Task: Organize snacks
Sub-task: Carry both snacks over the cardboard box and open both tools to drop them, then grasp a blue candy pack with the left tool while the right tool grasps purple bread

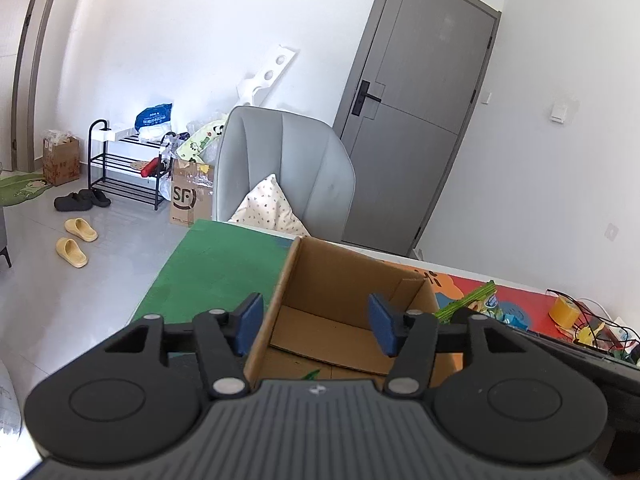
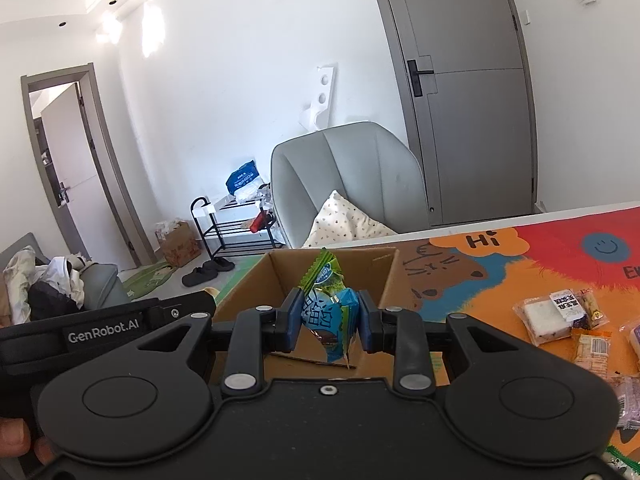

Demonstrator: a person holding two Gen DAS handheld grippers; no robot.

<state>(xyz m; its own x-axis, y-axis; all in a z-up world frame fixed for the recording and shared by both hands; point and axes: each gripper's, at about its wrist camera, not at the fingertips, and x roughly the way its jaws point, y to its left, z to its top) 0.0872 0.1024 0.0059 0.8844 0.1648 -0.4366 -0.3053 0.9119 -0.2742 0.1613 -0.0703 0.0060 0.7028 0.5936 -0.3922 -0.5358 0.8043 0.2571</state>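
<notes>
An open cardboard box (image 1: pixel 344 292) stands on the table's colourful mat, also in the right wrist view (image 2: pixel 276 280). My right gripper (image 2: pixel 329 318) is shut on a blue-and-green snack packet (image 2: pixel 328 308), held upright just above the box's near rim. The same packet shows at the box's right edge in the left wrist view (image 1: pixel 468 302). My left gripper (image 1: pixel 316 326) is open and empty, its fingers straddling the box's near-left wall. Several wrapped snacks (image 2: pixel 560 314) lie on the mat to the right.
A grey armchair (image 1: pixel 288 168) with a patterned cushion stands behind the table. A yellow tape roll (image 1: pixel 564 310) and cables lie at the table's right end. A shoe rack (image 1: pixel 124 168), boxes and slippers are on the floor to the left.
</notes>
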